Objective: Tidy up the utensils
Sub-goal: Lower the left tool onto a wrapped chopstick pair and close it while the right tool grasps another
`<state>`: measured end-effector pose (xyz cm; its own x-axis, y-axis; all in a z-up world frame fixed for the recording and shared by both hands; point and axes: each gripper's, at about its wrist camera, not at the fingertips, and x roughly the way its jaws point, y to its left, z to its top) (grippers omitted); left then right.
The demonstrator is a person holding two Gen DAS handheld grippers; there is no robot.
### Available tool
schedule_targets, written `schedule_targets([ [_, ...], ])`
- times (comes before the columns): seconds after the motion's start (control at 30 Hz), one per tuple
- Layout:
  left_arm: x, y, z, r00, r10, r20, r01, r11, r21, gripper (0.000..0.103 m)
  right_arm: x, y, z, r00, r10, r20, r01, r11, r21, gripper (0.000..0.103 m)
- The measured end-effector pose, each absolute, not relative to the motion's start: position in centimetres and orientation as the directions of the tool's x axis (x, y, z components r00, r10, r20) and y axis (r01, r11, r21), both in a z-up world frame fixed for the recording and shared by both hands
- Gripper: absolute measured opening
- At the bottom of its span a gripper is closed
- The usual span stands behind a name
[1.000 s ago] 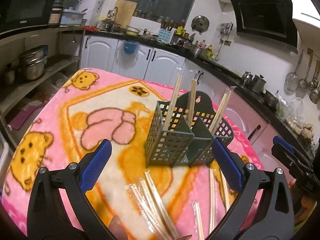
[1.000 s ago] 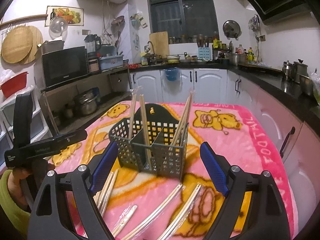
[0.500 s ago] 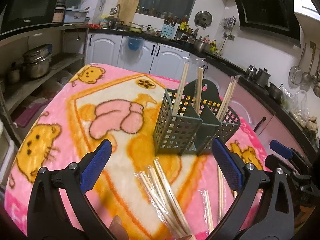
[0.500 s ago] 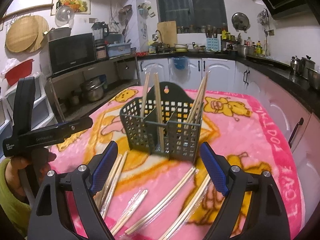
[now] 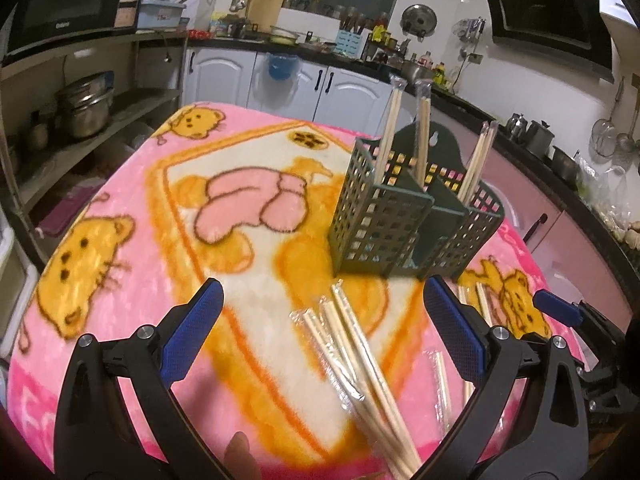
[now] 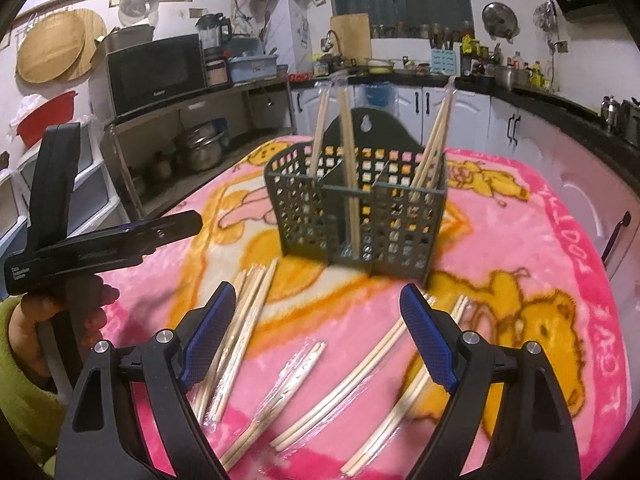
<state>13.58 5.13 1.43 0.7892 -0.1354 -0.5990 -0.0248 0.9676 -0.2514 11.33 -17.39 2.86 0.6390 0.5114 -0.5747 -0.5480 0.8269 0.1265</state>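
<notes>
Right, the dark green utensil caddy (image 6: 356,216) stands upright on the pink cartoon blanket (image 6: 532,240), ahead of both grippers, its mesh walls divided into compartments. Wrapped chopstick pairs (image 6: 346,152) stick up from it: two lean out of the left side, and a bundle (image 6: 434,148) tilts out of the right-hand compartment. On the blanket just in front of the caddy, more wrapped chopsticks lie loose: a cluster (image 5: 356,356) runs between the left gripper's fingers toward the camera, and in the right wrist view several pairs (image 6: 352,376) fan out between and beside the right gripper's fingers.

Left gripper (image 5: 320,336) is spread wide, blue pads well apart, nothing between them but blanket and the chopsticks lying below. Right gripper (image 6: 318,336) is likewise wide open and carrying nothing. In the right wrist view the left gripper's black body shows at the left edge, with the person's hand (image 6: 44,320) wrapped round its handle. Beyond the table, kitchen cabinets (image 6: 424,108) and a microwave (image 6: 154,72) line the wall.
</notes>
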Motion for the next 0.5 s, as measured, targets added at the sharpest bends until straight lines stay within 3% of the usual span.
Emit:
schedule_targets([
  [0.5, 14.3, 6.2, -1.5, 0.733, -0.132, -0.667, -0.073, 0.960, -0.270, 0.092, 11.3, -15.8, 0.6, 0.548, 0.520, -0.656, -0.575, 0.803, 0.156, 0.079],
])
